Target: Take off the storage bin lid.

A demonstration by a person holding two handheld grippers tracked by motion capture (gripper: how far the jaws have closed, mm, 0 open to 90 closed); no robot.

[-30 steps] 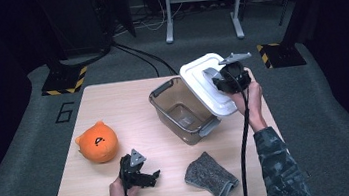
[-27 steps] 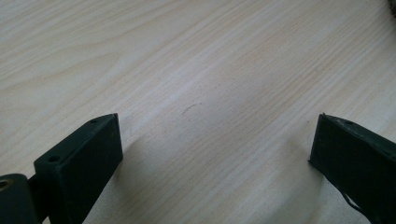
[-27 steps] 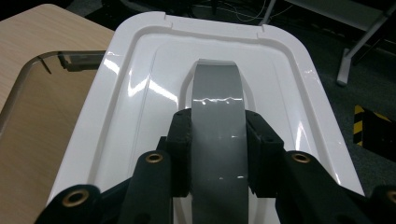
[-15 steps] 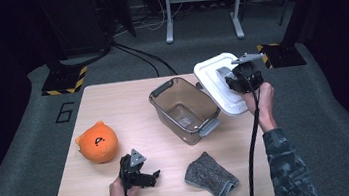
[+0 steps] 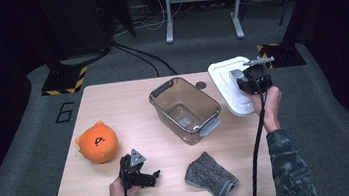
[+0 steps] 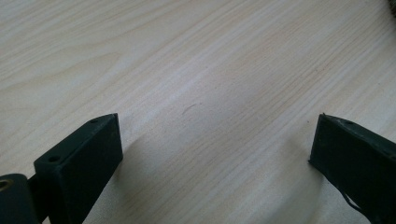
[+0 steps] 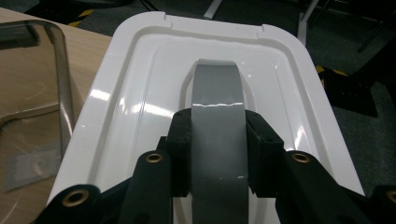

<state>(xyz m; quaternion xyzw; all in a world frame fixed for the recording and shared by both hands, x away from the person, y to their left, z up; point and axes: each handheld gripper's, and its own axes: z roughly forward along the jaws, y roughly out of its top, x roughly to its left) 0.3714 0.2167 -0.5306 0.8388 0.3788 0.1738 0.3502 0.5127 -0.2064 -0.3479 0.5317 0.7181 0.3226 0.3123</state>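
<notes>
Jaws of the right gripper (image 5: 252, 79) clamp the grey strap handle of the white lid (image 5: 227, 89), held at the surface's far right edge, just right of the clear bin (image 5: 185, 107). The left gripper (image 5: 139, 175) rests near the front edge, well apart.

Left gripper view: jaws spread wide over bare surface (image 6: 196, 84), holding nothing.

Right gripper view: the grey handle (image 7: 215, 116) runs straight away between the closed jaws; the bin's rim (image 7: 60, 70) lies to their left.

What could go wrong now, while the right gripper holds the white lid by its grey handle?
1. The right gripper pinches only the grey handle of the white lid; the handle looks like tape and might peel or bend.
2. The lid overhangs the table edge, so it could fall if released here.
3. It is close to the clear bin and might knock it.
</notes>
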